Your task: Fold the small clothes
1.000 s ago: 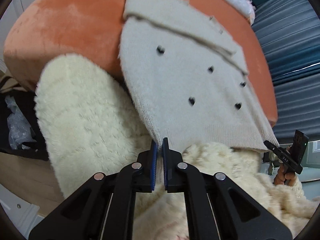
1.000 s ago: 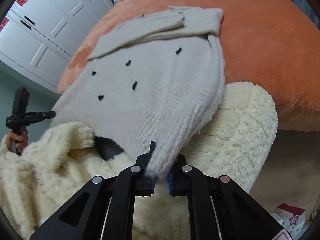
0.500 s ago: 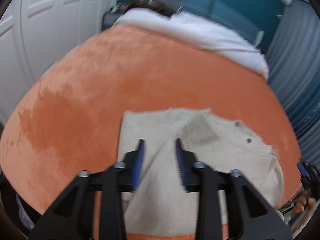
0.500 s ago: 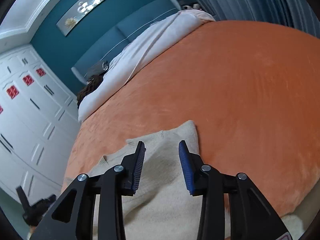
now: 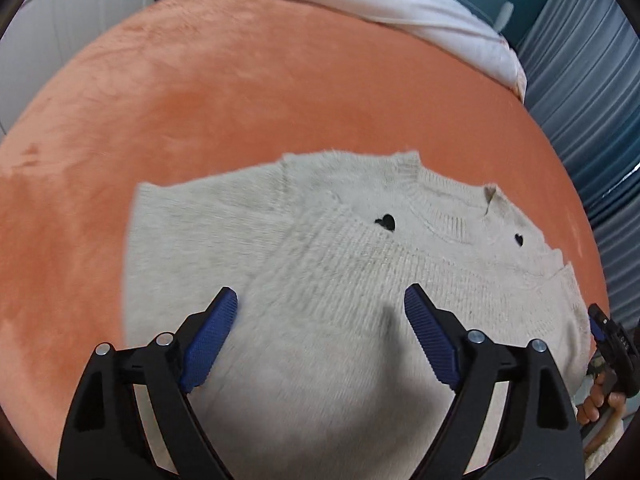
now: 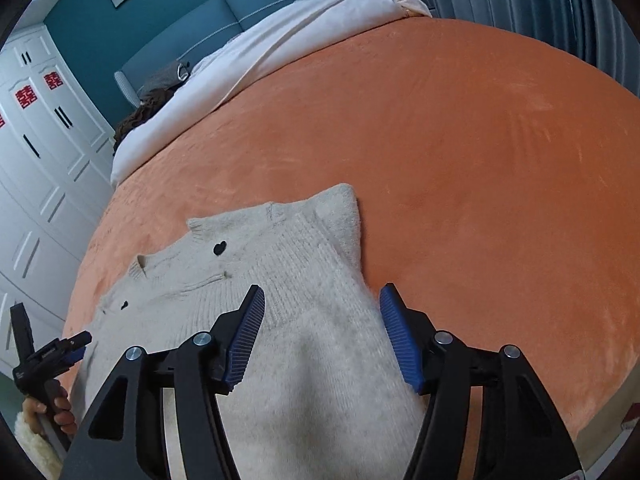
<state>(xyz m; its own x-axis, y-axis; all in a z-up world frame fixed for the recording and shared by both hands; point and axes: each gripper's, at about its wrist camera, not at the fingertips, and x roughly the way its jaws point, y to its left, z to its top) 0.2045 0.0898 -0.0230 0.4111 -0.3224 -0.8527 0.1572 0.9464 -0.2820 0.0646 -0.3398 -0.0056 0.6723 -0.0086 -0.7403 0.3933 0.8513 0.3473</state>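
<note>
Bare orange bedspread (image 6: 480, 152) beyond and beside the sweater (image 5: 320, 280); white duvet (image 6: 280, 40) along its far edge.

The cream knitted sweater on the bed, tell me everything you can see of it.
The cream knitted sweater is fuzzy, with a ribbed neckline and small black heart marks. It lies flat, folded over itself, on the orange plush bedspread. The open left gripper and the open right gripper hang over it, gripping nothing.
</note>
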